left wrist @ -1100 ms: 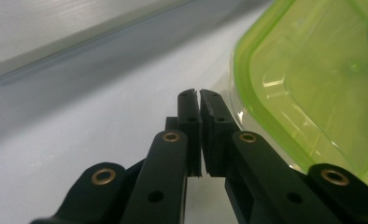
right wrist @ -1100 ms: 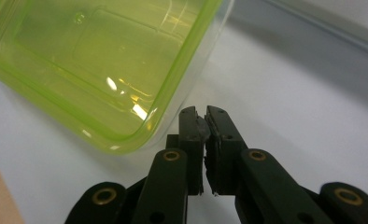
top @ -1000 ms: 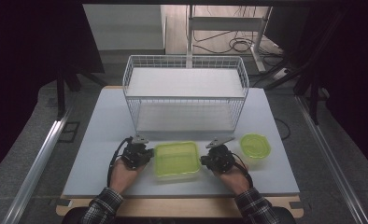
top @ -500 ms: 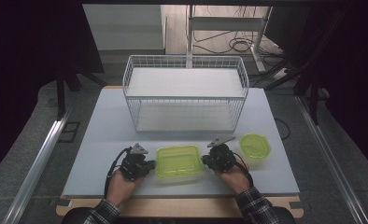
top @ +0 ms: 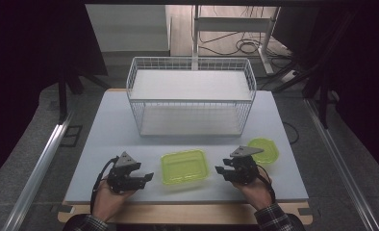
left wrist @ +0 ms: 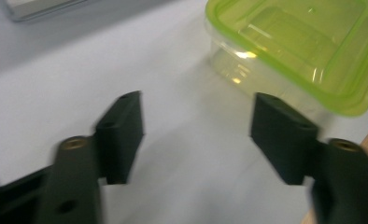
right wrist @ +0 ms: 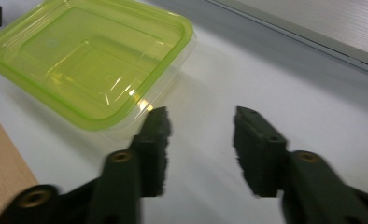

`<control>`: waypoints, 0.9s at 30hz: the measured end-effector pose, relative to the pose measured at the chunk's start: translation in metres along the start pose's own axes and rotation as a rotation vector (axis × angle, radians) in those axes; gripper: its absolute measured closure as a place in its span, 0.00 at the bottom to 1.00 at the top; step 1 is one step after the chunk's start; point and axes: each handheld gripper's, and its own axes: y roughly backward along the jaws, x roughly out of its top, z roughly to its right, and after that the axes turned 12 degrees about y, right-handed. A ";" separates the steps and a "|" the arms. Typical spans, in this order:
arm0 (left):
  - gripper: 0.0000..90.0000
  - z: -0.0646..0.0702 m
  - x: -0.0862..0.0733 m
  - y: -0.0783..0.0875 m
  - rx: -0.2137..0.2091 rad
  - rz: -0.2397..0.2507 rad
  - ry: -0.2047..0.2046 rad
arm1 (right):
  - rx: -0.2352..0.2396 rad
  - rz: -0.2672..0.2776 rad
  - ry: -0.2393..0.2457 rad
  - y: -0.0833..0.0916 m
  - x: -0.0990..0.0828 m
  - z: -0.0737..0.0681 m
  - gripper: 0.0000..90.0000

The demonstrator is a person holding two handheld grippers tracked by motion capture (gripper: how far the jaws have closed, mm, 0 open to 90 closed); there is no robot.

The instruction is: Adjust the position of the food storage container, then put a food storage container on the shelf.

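Jaws just spread and gripping nothing, the left gripper (top: 148,177) and right gripper (top: 220,170) flank the green-lidded container (top: 184,166) sitting on the table (top: 106,125) between them.

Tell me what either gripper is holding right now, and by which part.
Nothing. The left gripper and right gripper have just been opening, jaws bare, beside the green-lidded container.
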 end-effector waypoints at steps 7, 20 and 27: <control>0.09 -0.002 -0.008 0.005 0.018 0.029 -0.032 | 0.021 0.024 -0.020 -0.001 -0.003 0.001 0.29; 0.04 0.004 -0.013 -0.004 0.056 0.042 -0.145 | 0.098 0.060 -0.059 -0.008 0.000 0.002 0.12; 0.03 0.006 -0.015 -0.005 0.079 0.041 -0.175 | 0.152 0.021 -0.101 -0.016 0.008 0.001 0.06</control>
